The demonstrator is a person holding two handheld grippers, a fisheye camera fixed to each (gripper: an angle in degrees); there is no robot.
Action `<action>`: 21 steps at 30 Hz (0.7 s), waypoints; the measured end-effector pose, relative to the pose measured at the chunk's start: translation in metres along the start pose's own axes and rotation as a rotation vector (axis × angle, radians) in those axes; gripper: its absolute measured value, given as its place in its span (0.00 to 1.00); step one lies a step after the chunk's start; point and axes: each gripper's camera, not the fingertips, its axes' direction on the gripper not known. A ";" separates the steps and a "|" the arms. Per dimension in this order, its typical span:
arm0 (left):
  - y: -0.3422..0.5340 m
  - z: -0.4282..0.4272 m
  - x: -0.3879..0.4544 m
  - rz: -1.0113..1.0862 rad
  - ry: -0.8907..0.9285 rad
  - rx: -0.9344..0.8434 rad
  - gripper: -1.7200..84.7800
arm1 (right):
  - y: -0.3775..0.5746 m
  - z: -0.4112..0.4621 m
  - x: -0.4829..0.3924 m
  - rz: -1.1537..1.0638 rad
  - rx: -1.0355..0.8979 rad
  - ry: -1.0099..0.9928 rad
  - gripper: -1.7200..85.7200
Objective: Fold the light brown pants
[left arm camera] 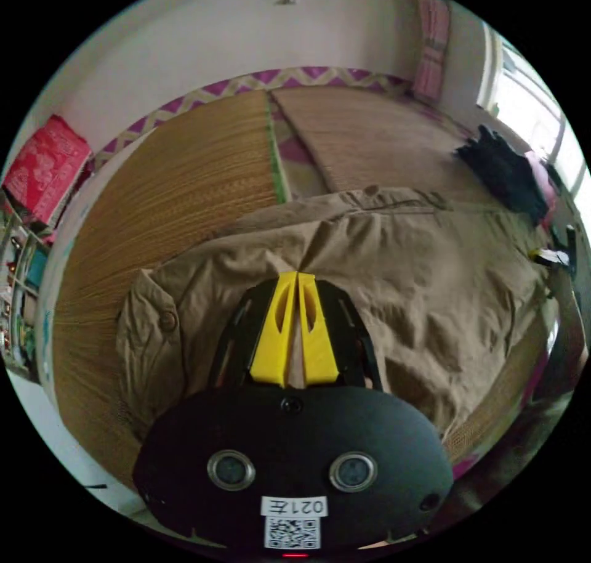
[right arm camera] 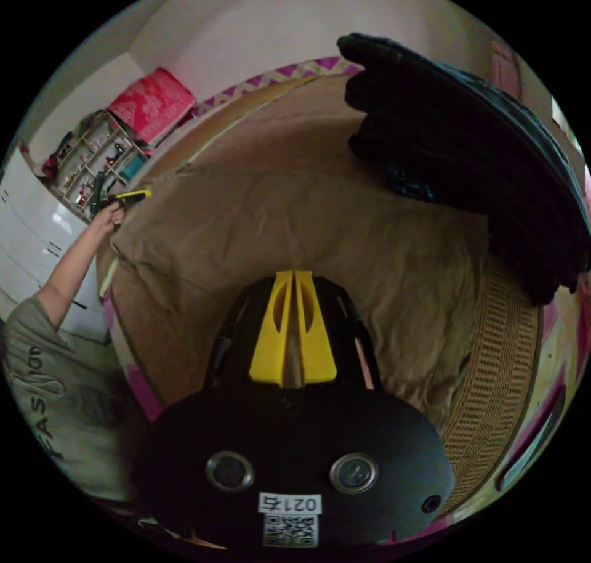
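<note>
Roughly midway: you've got the light brown pants spread on the woven straw mat, apparently already doubled over, still rumpled, so more folds and smoothing are left. Your left gripper has its yellow jaws pressed together, pinching a ridge of pants fabric. Your right gripper is likewise clenched on the cloth at the other end. The long axis seems to run between your two grippers, waistband button at the left end. A black garment pile sits just beside the pants.
</note>
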 end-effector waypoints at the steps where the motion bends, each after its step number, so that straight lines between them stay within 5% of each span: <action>1: -0.003 0.002 -0.003 -0.017 0.024 0.007 0.01 | -0.002 0.005 -0.003 -0.007 -0.008 0.008 0.01; 7: -0.016 0.001 -0.006 -0.181 0.101 0.056 0.01 | 0.002 0.027 -0.002 0.029 -0.005 -0.043 0.01; 11: -0.026 -0.043 0.058 0.052 0.228 0.266 0.01 | 0.015 0.009 -0.011 -0.018 0.098 -0.052 0.01; 21: -0.119 0.039 0.197 0.576 -0.049 0.008 0.09 | 0.025 0.014 -0.025 -0.043 0.151 -0.196 0.01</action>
